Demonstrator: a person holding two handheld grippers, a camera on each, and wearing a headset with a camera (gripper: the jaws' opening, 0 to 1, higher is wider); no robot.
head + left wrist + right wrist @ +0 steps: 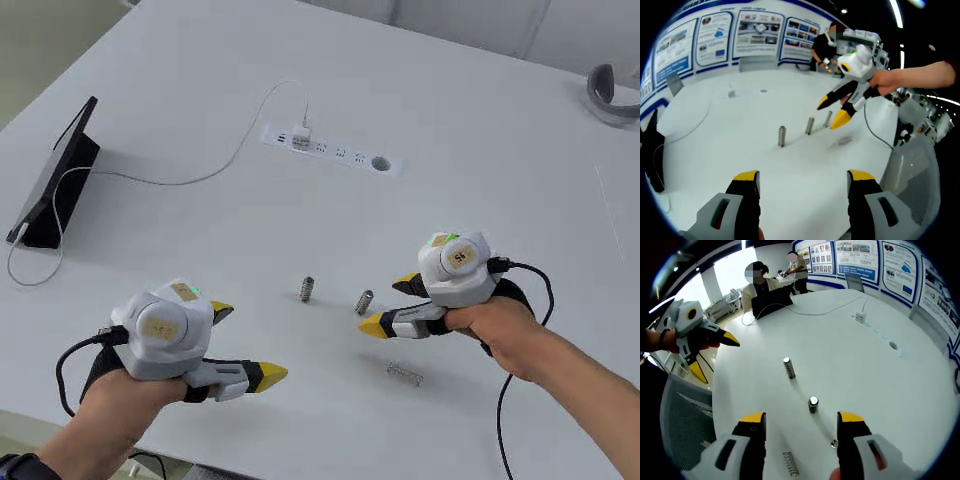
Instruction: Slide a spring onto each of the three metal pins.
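Three short metal pins stand upright in a row on the white table (180,230). The left pin (307,289) (782,136) (788,367) wears a coiled spring. The middle pin (364,301) (810,125) (813,404) looks ribbed too. The third pin (827,119) (833,443) stands close by my right gripper's jaw. A loose spring (404,374) (790,463) lies flat on the table near me. My right gripper (390,304) (801,417) (836,111) hovers open just right of the pins, holding nothing. My left gripper (247,342) (802,176) (715,355) is open and empty, left of the pins.
A white power strip (330,150) with a plug and cable lies further back. A dark tablet on a stand (55,175) sits at the left edge. A grey headset (610,95) rests at the far right. Seated people (762,287) are beyond the table.
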